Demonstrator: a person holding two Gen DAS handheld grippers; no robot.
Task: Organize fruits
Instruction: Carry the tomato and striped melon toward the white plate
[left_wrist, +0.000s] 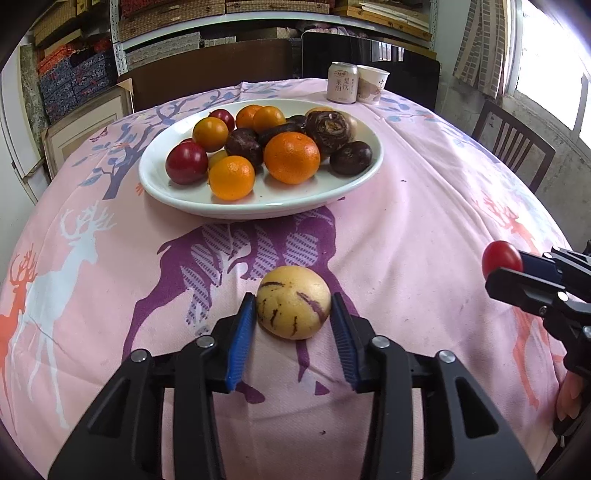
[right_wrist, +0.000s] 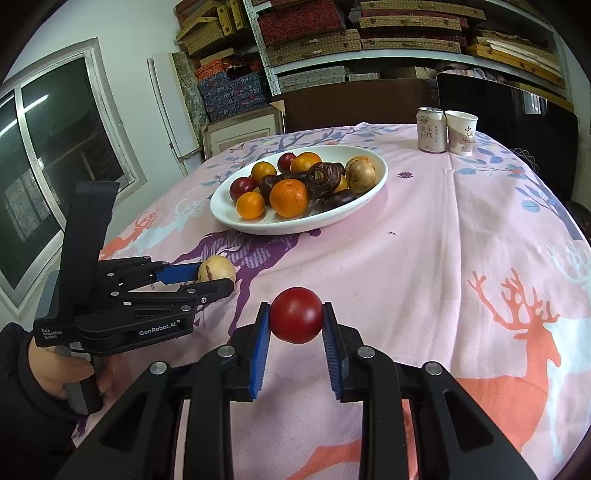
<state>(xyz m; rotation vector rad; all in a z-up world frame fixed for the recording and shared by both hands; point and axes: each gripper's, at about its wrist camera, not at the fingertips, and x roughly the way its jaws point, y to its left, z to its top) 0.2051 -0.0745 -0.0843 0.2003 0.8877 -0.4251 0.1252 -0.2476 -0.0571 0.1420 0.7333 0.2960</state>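
item: my right gripper (right_wrist: 295, 317) is clamping a red plum (right_wrist: 296, 314), my left gripper (left_wrist: 293, 308) is straddling, unclosed, a striped melon (left_wrist: 293, 302); next i judge: closing, then plate (left_wrist: 177, 199).

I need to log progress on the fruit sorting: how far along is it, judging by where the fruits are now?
Mostly done: the white plate already holds a pile of oranges, red and dark fruits. In hand: the right claw grips a red fruit above the cloth, and the left claw brackets a yellow striped fruit resting on the tablecloth. Left: both seemingly go to the plate.
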